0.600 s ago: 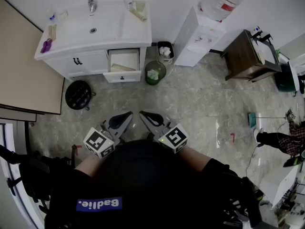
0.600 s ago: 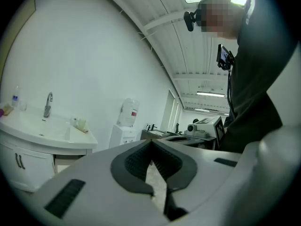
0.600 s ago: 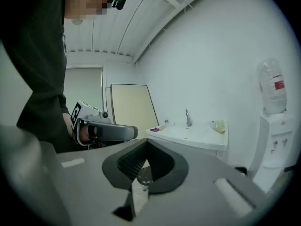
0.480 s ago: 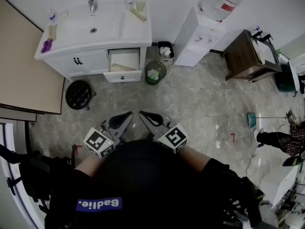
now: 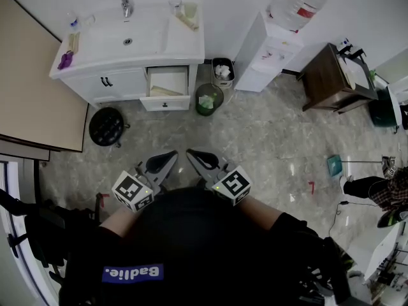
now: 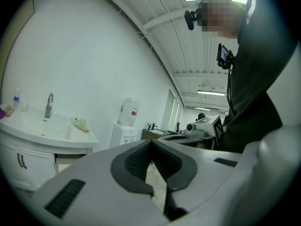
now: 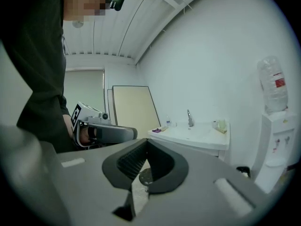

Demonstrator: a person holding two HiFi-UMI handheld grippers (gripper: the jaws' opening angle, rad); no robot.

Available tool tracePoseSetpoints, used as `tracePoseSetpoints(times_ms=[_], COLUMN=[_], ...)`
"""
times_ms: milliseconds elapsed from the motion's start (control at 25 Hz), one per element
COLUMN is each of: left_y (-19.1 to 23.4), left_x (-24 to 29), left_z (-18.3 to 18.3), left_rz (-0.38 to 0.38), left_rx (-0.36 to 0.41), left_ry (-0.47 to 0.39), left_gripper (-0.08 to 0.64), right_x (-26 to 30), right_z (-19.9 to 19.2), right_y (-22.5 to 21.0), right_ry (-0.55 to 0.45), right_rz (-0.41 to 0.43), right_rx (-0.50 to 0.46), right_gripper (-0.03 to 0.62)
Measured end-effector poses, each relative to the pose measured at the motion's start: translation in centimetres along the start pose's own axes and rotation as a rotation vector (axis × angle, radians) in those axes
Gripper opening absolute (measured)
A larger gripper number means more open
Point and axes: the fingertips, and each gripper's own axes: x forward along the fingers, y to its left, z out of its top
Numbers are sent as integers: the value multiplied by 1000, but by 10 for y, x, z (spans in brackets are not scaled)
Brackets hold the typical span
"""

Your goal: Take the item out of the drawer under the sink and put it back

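Both grippers are held close to the person's body, well apart from the sink. The left gripper has its jaws pressed together with nothing in them — the right gripper is the same. Only the head view looks down into the open drawer under the sink, where a flat pale thing lies. The right gripper view shows the tap from the side, but not the inside of the drawer.

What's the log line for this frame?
left gripper: shut, empty | right gripper: shut, empty | drawer: open | both: back from sink
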Motion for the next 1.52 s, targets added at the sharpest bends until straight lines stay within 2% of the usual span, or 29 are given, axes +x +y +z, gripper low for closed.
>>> tracePoseSetpoints(times_ms=[320,720,920,1200,1520], left_y=[-12,-18,-8,28,100], left_x=[14,37,48,66,89], left_z=[8,12,13,16,42], left_rz=[22,124,137,91,32], left_rx=[20,34,22,20,28], left_ry=[1,-20,-31,-43,-26], left_gripper=[6,6,6,6,6], right_x=[-18,-46,-45,-19,39], right_z=[9,-5,-4,1,19], right_y=[-14,-42,-61,-89,-136], right_ry=[-14,-4,-1,12,16], right_rz=[11,58,49,14,-52], right_rx=[3,-6,-5,-19,-10], right_gripper=[2,2,2,2,2])
